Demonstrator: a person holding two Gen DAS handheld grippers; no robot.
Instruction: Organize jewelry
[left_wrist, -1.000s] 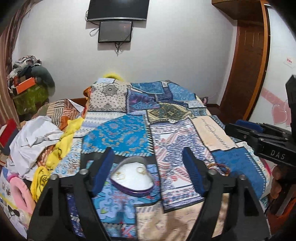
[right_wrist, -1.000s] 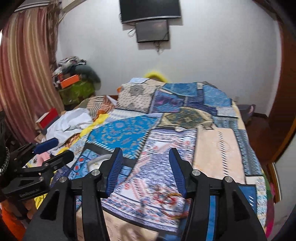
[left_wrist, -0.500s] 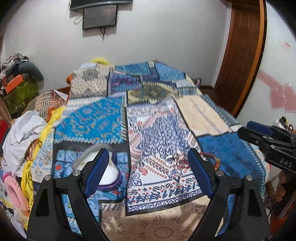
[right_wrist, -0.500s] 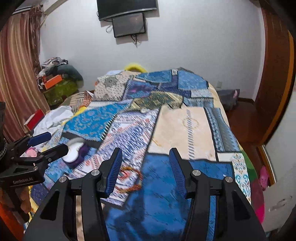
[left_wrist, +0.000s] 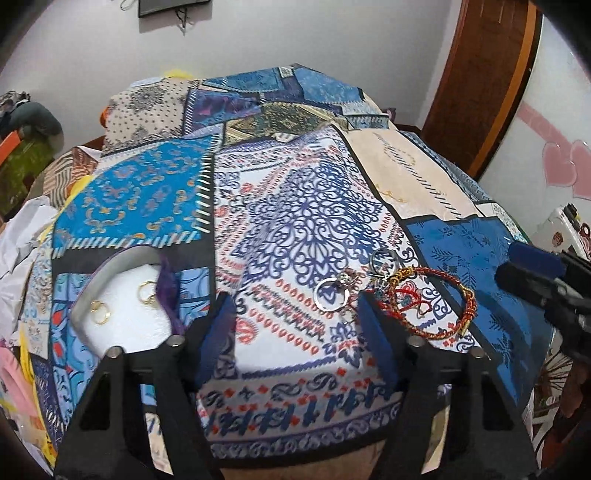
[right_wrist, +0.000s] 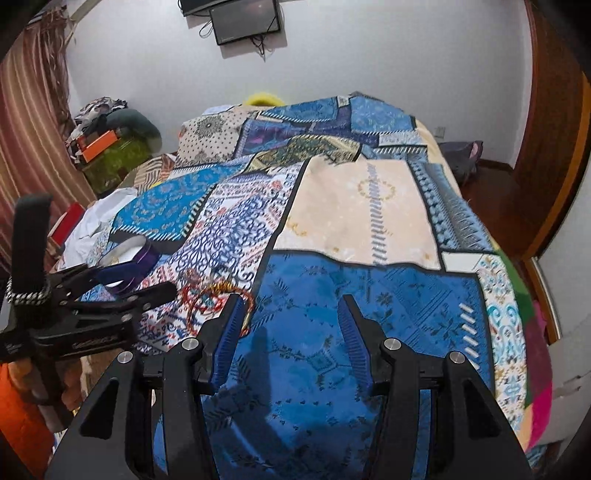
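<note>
Taking the heart-shaped box (left_wrist: 122, 306) as the landmark, it sits at the left of the left wrist view on the patchwork bedspread (left_wrist: 306, 206), open at the top, with a white lining, a purple rim and two pairs of small gold hoop earrings (left_wrist: 147, 288) lying inside. Left of the box, past the edge of the spread, a heap of white and yellow clothes (left_wrist: 22, 236) is bunched up. Just right of the box the left gripper (left_wrist: 297, 328) points down at the bedspread; its blue-padded jaws have just been closing but stand apart with only cloth between them, pressing on nothing. Further right of the box lies the loose jewelry — a silver ring (left_wrist: 331, 295) with a small dark charm sits just inside the gripper's right finger, and a second silver ring (left_wrist: 383, 259) lies a little beyond it. Touching those is a tangle of red cord bracelets (left_wrist: 430, 302) (gold beads and clasps show on them), just outside that finger. Far right of the box, the right gripper (right_wrist: 291, 332) hovers over a plain blue patch of the spread, its jaws parted and empty — the bracelets (right_wrist: 207, 299) lie just off its left finger, and the box (right_wrist: 127, 264) shows well beyond, behind the left gripper's tips.
</note>
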